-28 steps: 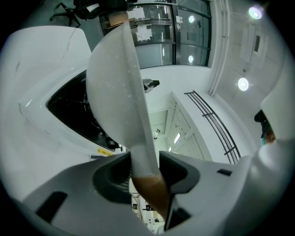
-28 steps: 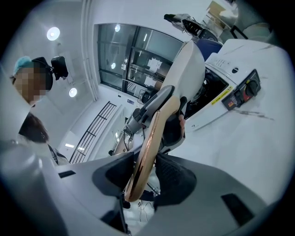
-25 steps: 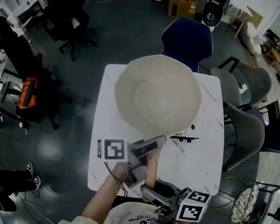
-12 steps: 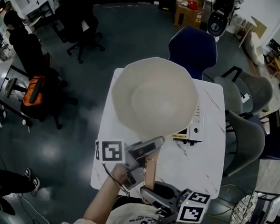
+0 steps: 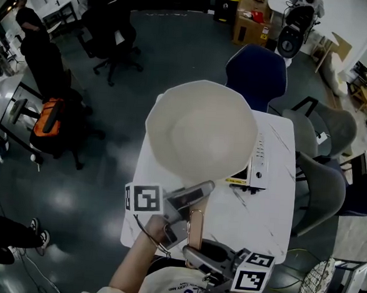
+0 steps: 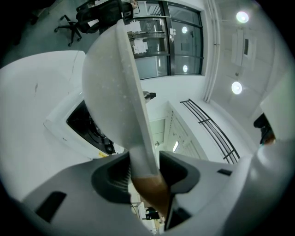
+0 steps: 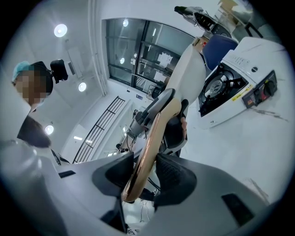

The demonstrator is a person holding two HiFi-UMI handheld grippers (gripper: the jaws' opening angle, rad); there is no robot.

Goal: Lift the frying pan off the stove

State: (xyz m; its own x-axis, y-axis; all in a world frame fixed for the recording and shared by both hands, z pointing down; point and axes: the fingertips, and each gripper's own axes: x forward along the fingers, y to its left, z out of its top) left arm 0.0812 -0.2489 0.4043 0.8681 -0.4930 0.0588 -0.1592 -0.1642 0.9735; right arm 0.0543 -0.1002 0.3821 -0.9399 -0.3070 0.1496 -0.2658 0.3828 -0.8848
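Yellow label point(image 5: 234, 179) on stove point(image 5: 261, 162), txt unreadable

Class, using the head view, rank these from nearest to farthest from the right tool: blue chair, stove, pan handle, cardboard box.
1. Pan handle, clamped in the right tool.
2. Stove, on the table, right of the pan.
3. Blue chair, beyond the table.
4. Cardboard box, near the top edge.

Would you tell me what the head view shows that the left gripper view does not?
Only the head view: the frying pan's round bowl from above, and the blue chair. Only the left gripper view: the left hand-held gripper clamped where the pan meets its brown handle, and the stove's black burner. Both: pan, stove, white table.
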